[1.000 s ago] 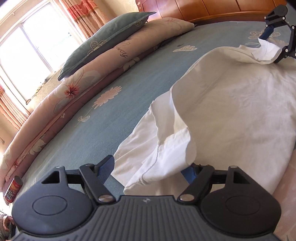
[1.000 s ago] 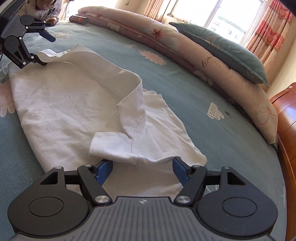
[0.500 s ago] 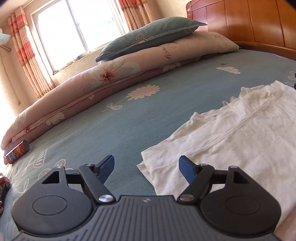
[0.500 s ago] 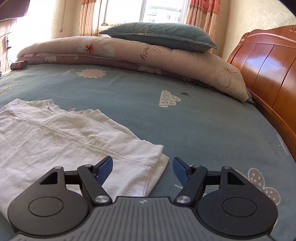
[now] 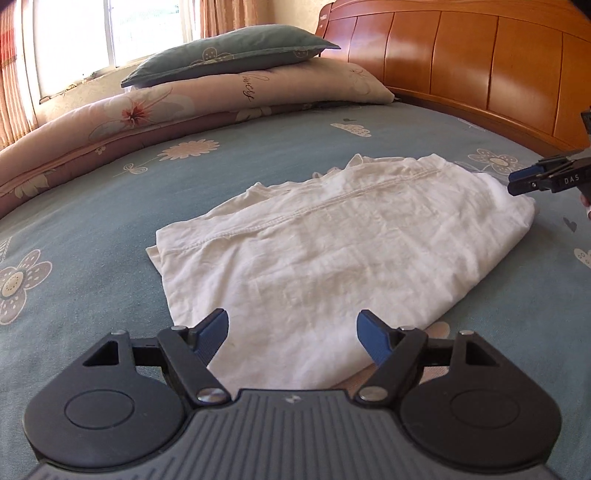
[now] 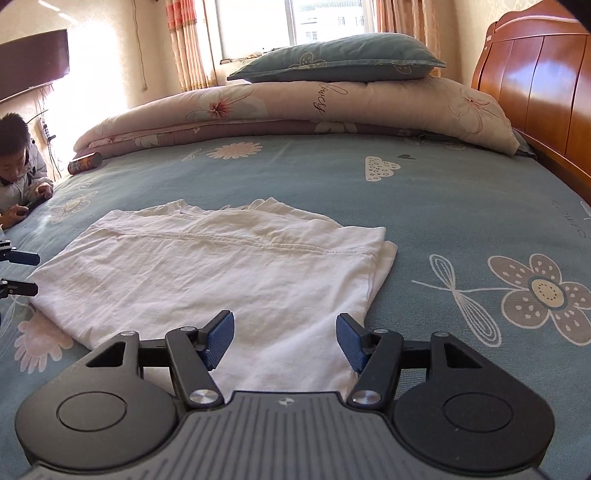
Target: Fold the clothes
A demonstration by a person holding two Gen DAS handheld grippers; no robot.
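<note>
I see a white shirt [image 5: 332,254] lying folded and flat on the blue bed sheet [image 5: 92,229] with flowers on it. My left claw [image 5: 291,334] sits low at the near edge of the shirt, and its two blue fingers [image 5: 212,334] are wide apart with nothing between them. My right claw [image 6: 284,338] sits at another edge of the shirt [image 6: 207,266], and its blue fingers [image 6: 218,338] are wide apart too, holding nothing. From the left view I can see the right claw [image 5: 524,181] far off at the right side, close by a corner of the shirt, but it shows from the side there, so that view alone does not tell me how wide it is. From the right view I can see the left claw [image 6: 18,273] poking in at the left side, with its two tips apart. Only the right view shows a person [image 6: 18,170] leaning at the far left edge of the bed, looking down at something small and dark in their hands. Only that view shows a can [image 6: 85,163] lying on its side next to the rolled pink quilt [image 6: 295,107]. Both views show the blue-green pillow [image 5: 229,59] on top of the quilt, the wooden headboard [image 5: 461,62] and the bright window [image 6: 325,18] with curtains.
</note>
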